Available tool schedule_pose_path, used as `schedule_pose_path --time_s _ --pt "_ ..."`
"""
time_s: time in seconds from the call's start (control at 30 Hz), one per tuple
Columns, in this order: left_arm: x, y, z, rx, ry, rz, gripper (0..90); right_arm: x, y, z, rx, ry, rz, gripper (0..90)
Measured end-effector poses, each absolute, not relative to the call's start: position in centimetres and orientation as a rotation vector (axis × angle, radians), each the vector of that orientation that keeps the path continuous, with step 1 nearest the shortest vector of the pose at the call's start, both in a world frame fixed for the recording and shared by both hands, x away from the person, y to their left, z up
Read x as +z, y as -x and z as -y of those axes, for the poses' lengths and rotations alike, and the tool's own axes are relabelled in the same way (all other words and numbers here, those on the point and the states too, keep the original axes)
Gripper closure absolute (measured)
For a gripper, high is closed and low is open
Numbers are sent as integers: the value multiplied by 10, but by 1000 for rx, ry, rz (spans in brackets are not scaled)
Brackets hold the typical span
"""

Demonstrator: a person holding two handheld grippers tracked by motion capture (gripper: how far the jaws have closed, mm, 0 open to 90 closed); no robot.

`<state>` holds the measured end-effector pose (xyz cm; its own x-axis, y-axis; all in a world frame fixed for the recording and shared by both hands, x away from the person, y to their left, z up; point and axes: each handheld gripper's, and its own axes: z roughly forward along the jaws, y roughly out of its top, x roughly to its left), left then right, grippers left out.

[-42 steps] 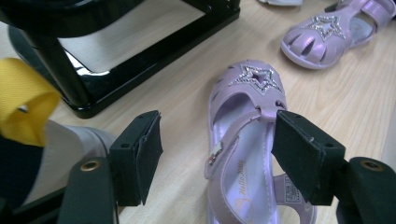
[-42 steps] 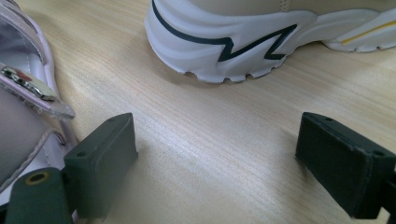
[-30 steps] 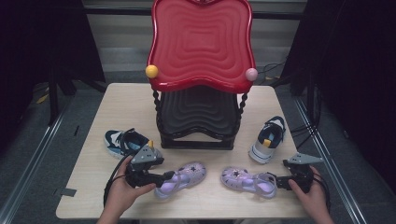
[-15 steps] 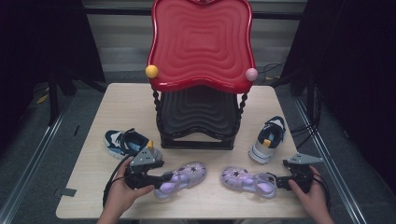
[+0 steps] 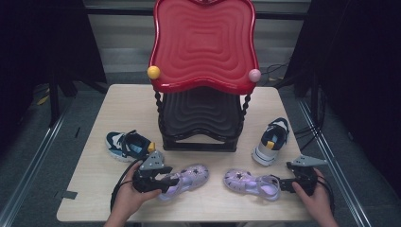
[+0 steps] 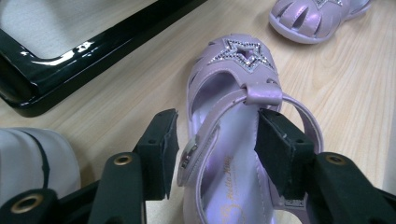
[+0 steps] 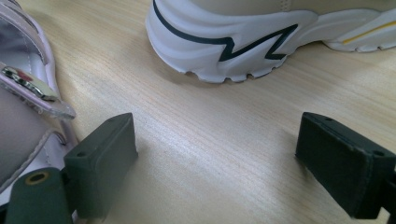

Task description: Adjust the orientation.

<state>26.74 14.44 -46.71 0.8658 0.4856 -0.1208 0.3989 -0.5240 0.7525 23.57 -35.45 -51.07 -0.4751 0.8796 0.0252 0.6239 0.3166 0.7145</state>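
Two lilac sandals with star-shaped toe cut-outs lie at the table's front. My left gripper [image 5: 168, 182] sits at the heel end of the left sandal [image 5: 187, 177]. In the left gripper view its jaws [image 6: 217, 144] have just been closing, with that sandal's [image 6: 233, 70] ankle strap and buckle between the pads. A gap still shows inside them, so it is open. My right gripper [image 5: 283, 183] rests beside the heel of the right sandal [image 5: 250, 183]. Its jaws [image 7: 224, 154] stand wide open over bare wood, the sandal [image 7: 23, 121] just outside the left pad.
A white sneaker [image 5: 272, 142] [image 7: 224, 42] stands just beyond my right gripper. A navy sneaker [image 5: 127, 144] lies back left. A two-tier rack with a red top shelf [image 5: 203, 42] and a black lower shelf [image 5: 201, 113] fills the middle of the wooden table [image 5: 123, 104].
The left gripper's jaws look a little narrower about the left sandal's heel end. The right hand and all the shoes stay where they were.
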Motion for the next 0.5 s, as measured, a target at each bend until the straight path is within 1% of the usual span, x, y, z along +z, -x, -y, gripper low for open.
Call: schedule_pose_path --time_s 0.13,0.2,0.37,0.5 --pt "-468 -267 -143 134 -2190 -636 501 -511 -236 354 953 -1341 -2219 114" --pt "-469 -268 -142 142 -2211 -629 501 -511 -236 355 953 -1340 -2219 114" --pt "-470 -268 -141 165 -2206 -623 494 -511 -236 355 952 -1340 -2219 114" --pt "-473 -269 -140 145 -2196 -634 489 -511 -236 355 952 -1340 -2219 114"
